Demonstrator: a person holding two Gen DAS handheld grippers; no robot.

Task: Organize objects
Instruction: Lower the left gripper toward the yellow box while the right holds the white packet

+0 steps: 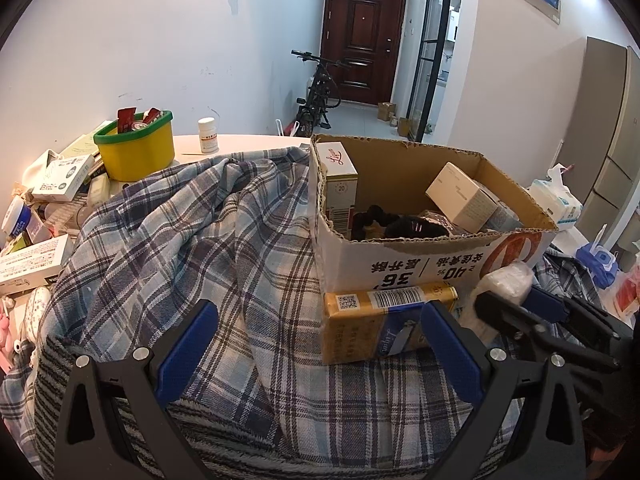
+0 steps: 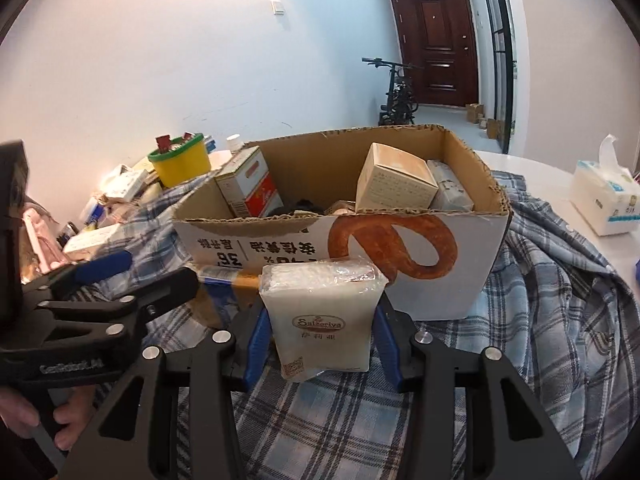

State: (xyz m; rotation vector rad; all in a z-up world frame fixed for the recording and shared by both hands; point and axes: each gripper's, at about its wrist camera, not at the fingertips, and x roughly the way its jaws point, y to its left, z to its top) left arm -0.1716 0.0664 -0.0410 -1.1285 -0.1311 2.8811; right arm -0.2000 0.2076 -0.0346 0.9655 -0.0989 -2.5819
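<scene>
Gripping a white plastic-wrapped pack (image 2: 324, 320) between its blue pads, the right gripper (image 2: 318, 344) holds it upright just in front of the cardboard box (image 2: 420, 264); pack's brown logo faces the cam, top edge overlaps the box's pretzel print; in the left wrist view the same pack (image 1: 508, 280) shows at the box's near right corner. Left gripper (image 1: 320, 340) stands wide w/ nothing between the pads; it hangs over the plaid cloth (image 1: 180, 240); its right pad sits in front of a yellow carton (image 1: 384, 320) w/ barcode, which lies on the cloth against the box's front wall; can't tell if pad touches it. Box is open-topped, sits on the cloth, holds a red-and-white carton (image 2: 250, 188) at left, a beige carton (image 2: 394, 182) at right, dark items low in the middle. Yellow tub w/ green rim (image 1: 136, 148) and a white pill bottle (image 1: 208, 134) stand on the table behind; small boxes piled at far left; tissue pack (image 2: 604, 204) well right of the box.
</scene>
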